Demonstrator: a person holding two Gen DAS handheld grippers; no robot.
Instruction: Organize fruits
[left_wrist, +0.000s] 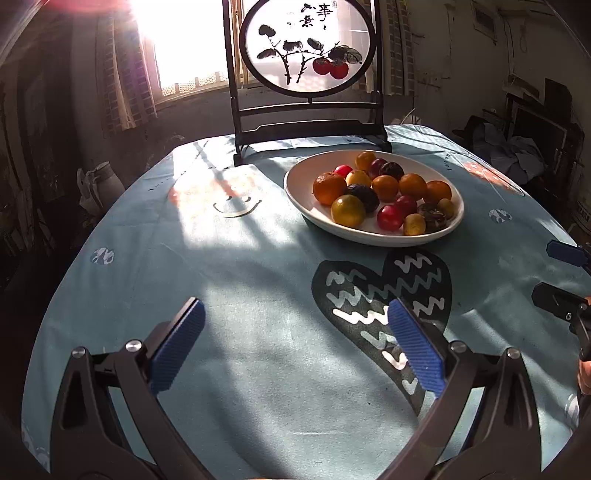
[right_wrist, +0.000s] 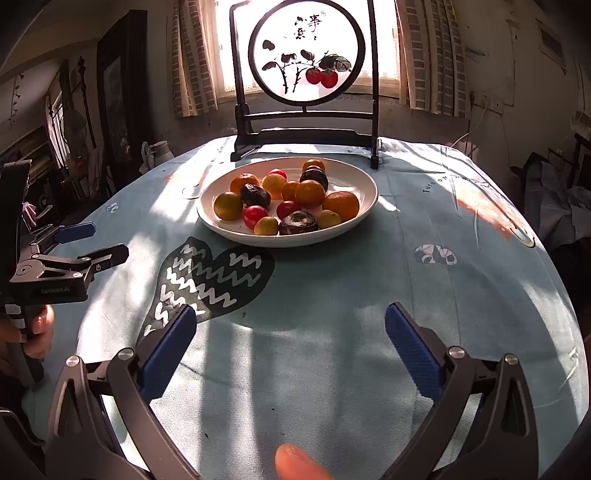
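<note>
A white oval plate (left_wrist: 303, 184) (right_wrist: 365, 184) sits on the light blue tablecloth and holds several small fruits: oranges (left_wrist: 328, 187) (right_wrist: 341, 205), red ones (left_wrist: 389, 217) (right_wrist: 255, 216), yellow ones (left_wrist: 348, 210) (right_wrist: 228, 205) and dark ones (left_wrist: 364, 195) (right_wrist: 298, 223). My left gripper (left_wrist: 295, 314) is open and empty, above the cloth well short of the plate; it also shows in the right wrist view (right_wrist: 99, 240). My right gripper (right_wrist: 290, 315) is open and empty, near the table's front; it also shows at the right edge of the left wrist view (left_wrist: 554, 273).
A dark wooden stand with a round painted screen (left_wrist: 308, 44) (right_wrist: 306, 55) stands behind the plate at the table's far edge. A black heart print (left_wrist: 380, 288) (right_wrist: 214, 273) marks the cloth in front of the plate. A white jug (left_wrist: 101, 181) stands off the table at left.
</note>
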